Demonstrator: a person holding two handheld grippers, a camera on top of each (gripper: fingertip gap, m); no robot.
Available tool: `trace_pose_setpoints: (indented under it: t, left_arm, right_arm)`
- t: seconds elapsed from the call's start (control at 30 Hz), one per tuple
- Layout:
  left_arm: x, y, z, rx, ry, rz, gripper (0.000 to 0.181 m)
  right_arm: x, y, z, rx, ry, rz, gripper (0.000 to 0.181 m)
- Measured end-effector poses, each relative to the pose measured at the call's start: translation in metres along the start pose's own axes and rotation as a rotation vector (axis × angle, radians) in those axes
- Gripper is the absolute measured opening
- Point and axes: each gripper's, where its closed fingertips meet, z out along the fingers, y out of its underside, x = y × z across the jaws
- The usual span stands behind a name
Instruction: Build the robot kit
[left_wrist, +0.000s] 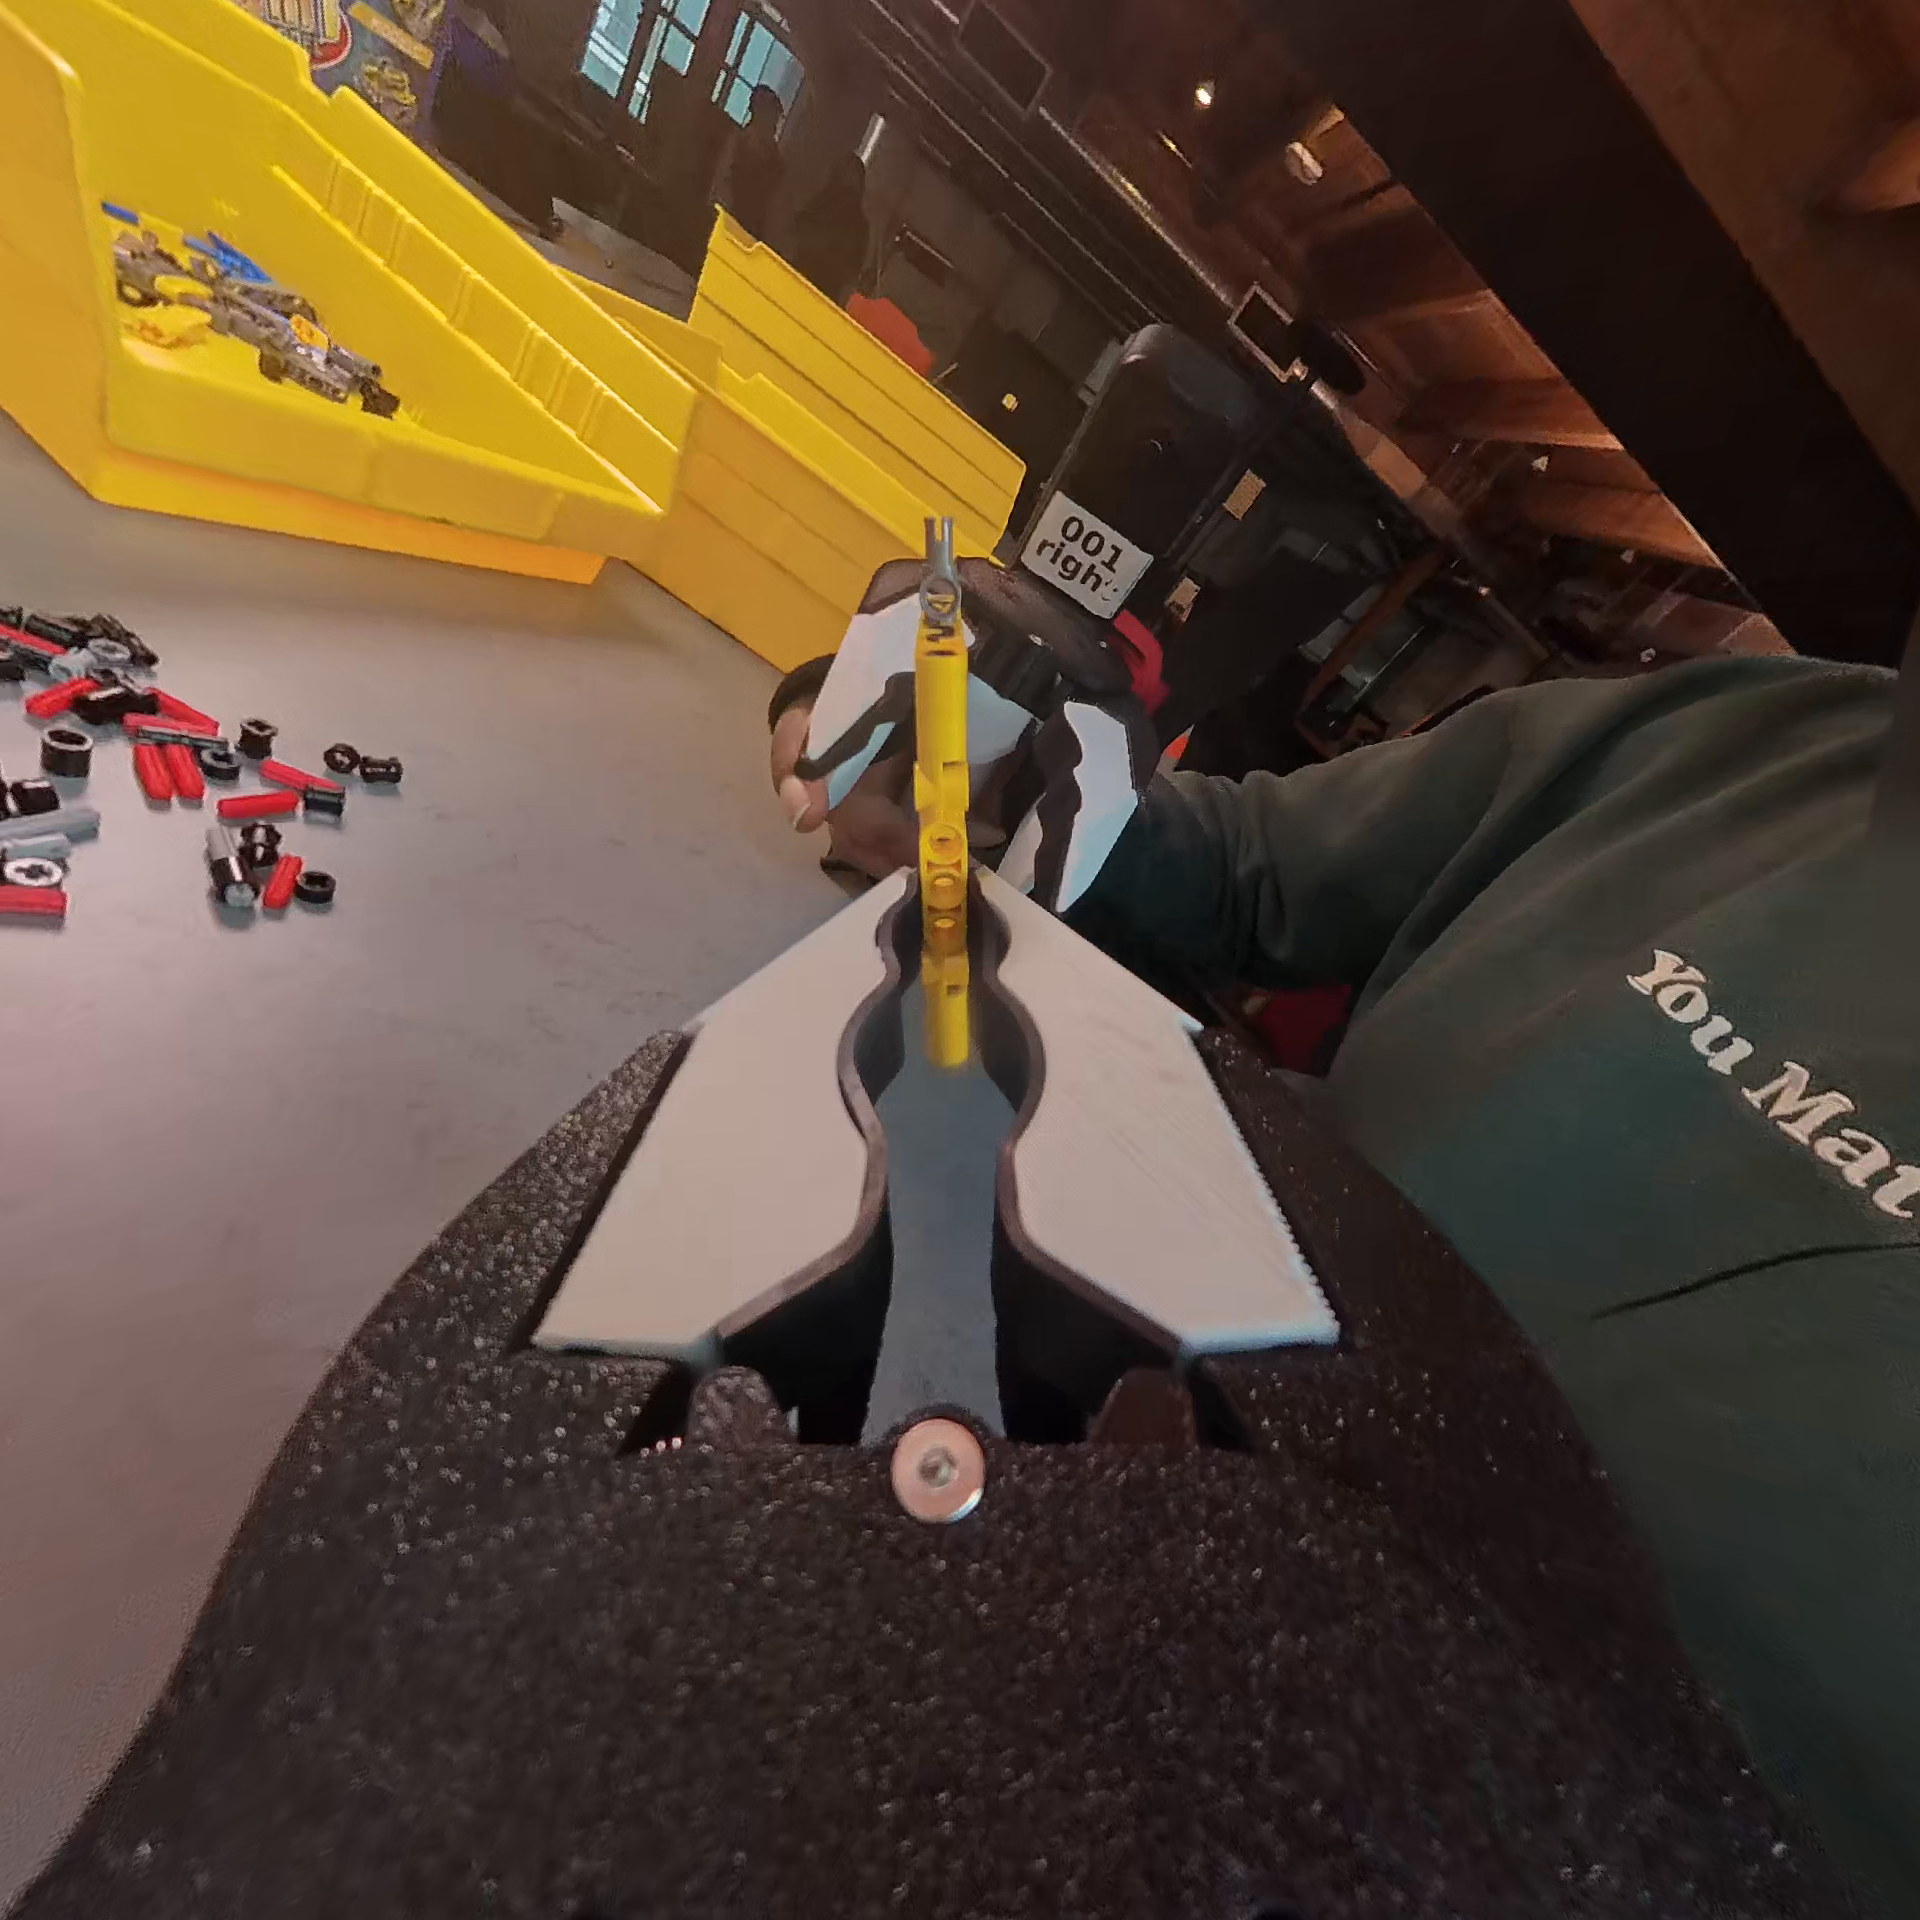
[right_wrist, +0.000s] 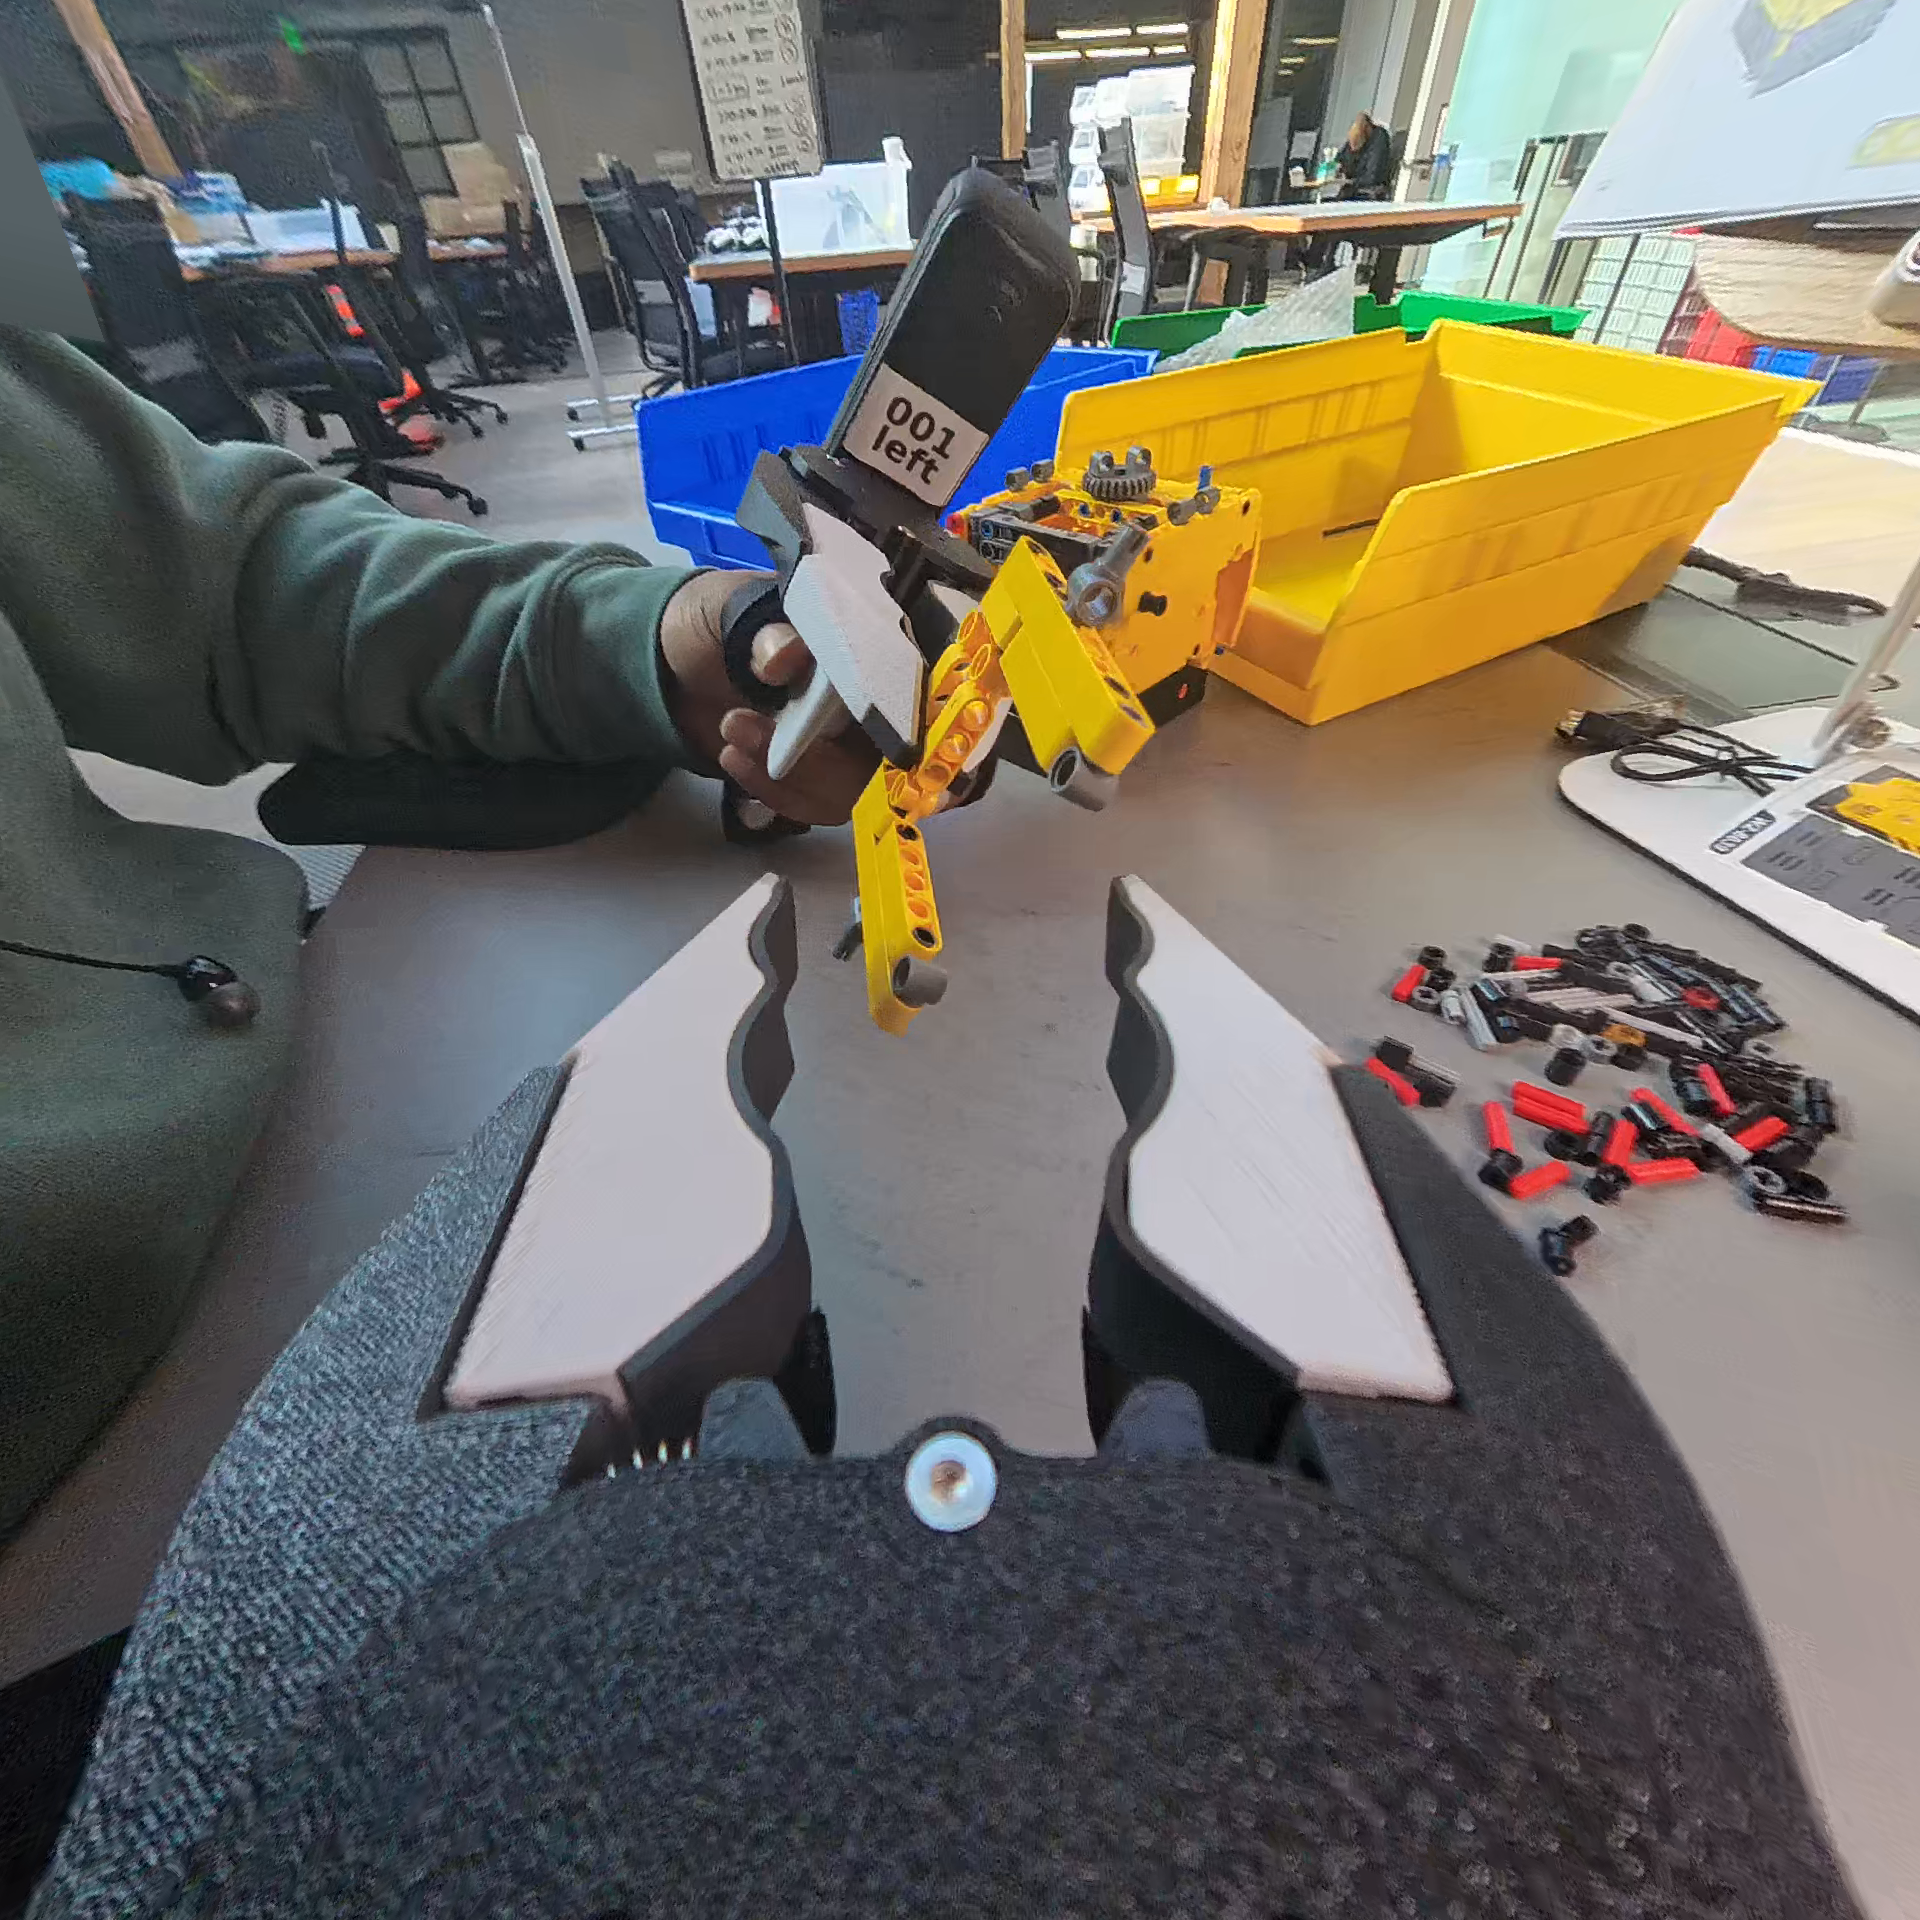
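My left gripper (left_wrist: 943, 896) is shut on a long yellow holed beam (left_wrist: 941, 748). The beam sticks out past the fingertips and carries a small grey pin piece (left_wrist: 940, 582) at its far end. In the right wrist view the left gripper (right_wrist: 914, 727), held by a hand, holds this beam (right_wrist: 902, 904) slanting down over the table. My right gripper (right_wrist: 951, 883) is open and empty, its fingertips just short of the beam's lower end. It shows behind the beam in the left wrist view (left_wrist: 883, 707). A yellow brick-built model (right_wrist: 1143, 561) stands just behind the left gripper.
A pile of small red and black parts (right_wrist: 1621, 1070) lies on the grey table (right_wrist: 1195, 883), also seen in the left wrist view (left_wrist: 156, 769). Yellow bins (right_wrist: 1455, 520) (left_wrist: 436, 416) stand at the back, one holding grey parts (left_wrist: 249, 301). A blue bin (right_wrist: 727, 447) and an instruction sheet (right_wrist: 1829, 842) are near. A green sleeve (right_wrist: 312, 623) lies left. The grippers are tip to tip, or close to it.
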Motion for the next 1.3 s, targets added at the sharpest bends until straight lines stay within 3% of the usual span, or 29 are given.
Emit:
trace_pose_setpoints:
  t: [0.2, 0.4, 0.53, 0.67, 0.77, 1.03, 1.17, 1.3]
  left_arm:
    - [0.009, 0.002, 0.004, -0.042, -0.054, 0.252, 0.006]
    - [-0.019, 0.005, -0.004, -0.192, -0.400, 0.693, 0.006]
    - [-0.042, 0.003, -0.017, -0.345, -0.678, 1.009, 0.007]
    - [-0.059, 0.020, -0.025, -0.562, -0.783, 1.202, 0.007]
    - [-0.067, 0.033, -0.027, -0.681, -0.796, 1.240, 0.007]
    - [-0.059, 0.061, -0.016, -0.774, -0.680, 1.189, 0.017]
    - [-0.047, 0.074, -0.008, -0.740, -0.565, 1.036, 0.021]
    - [-0.029, 0.070, -0.003, -0.609, -0.433, 0.821, 0.028]
  right_arm:
    - [-0.005, 0.002, 0.003, -0.014, 0.001, -0.039, 0.051]
    - [0.024, -0.009, -0.010, 0.051, 0.114, -0.013, 0.061]
    - [0.038, 0.000, -0.013, -0.007, 0.184, -0.067, 0.067]
    - [0.036, 0.018, -0.007, -0.110, 0.197, -0.150, 0.072]
    - [0.029, 0.033, 0.000, -0.207, 0.184, -0.222, 0.069]
    - [0.012, 0.056, 0.012, -0.328, 0.150, -0.340, 0.068]
    - [0.010, 0.061, 0.013, -0.351, 0.131, -0.352, 0.066]
    - [0.004, 0.063, 0.013, -0.362, 0.098, -0.328, 0.063]
